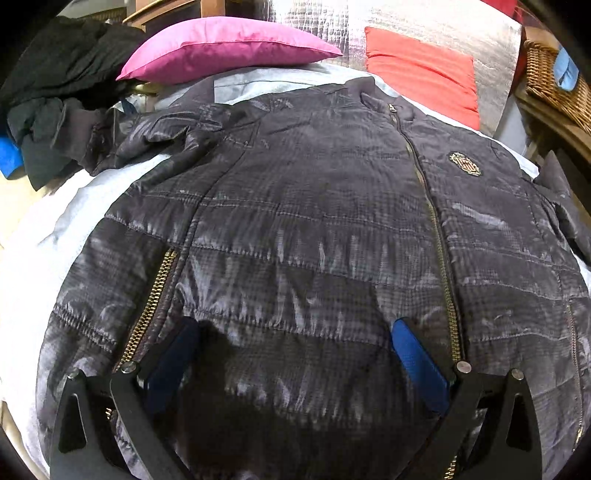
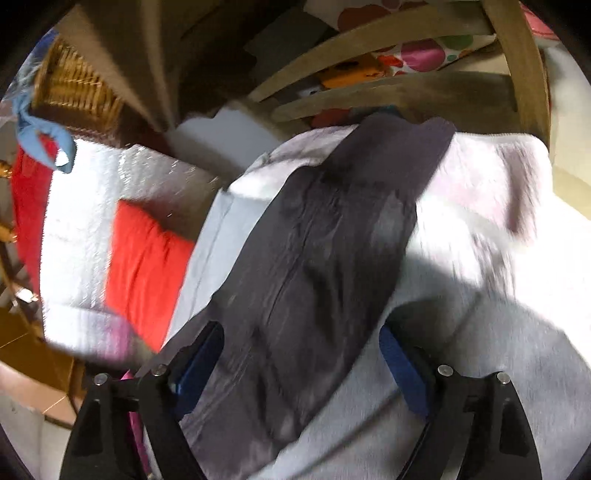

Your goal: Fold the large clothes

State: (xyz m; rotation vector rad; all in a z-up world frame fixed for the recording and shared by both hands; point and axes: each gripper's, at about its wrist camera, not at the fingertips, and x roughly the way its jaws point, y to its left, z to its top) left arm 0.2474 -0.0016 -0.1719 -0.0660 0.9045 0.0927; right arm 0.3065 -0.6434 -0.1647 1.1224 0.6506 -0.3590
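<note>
A dark quilted jacket (image 1: 314,206) lies front up on the pale bed sheet (image 1: 48,236), zipped, with a gold crest (image 1: 464,162) on the chest. My left gripper (image 1: 295,343) hovers open over its lower front, blue pads (image 1: 413,354) wide apart and nothing pinched between them. In the blurred right wrist view, one dark sleeve (image 2: 325,236) stretches away across the sheet (image 2: 480,206). My right gripper (image 2: 303,350) stands open above the sleeve's near part, which runs between the two fingers without either pad pressing on it.
A pink pillow (image 1: 221,48) and a red cushion (image 1: 421,70) lie at the head of the bed against silver quilted padding (image 1: 424,22). Dark clothes (image 1: 55,92) are heaped at the left. A wicker basket (image 1: 554,85) and a wooden chair (image 2: 406,85) stand at the right.
</note>
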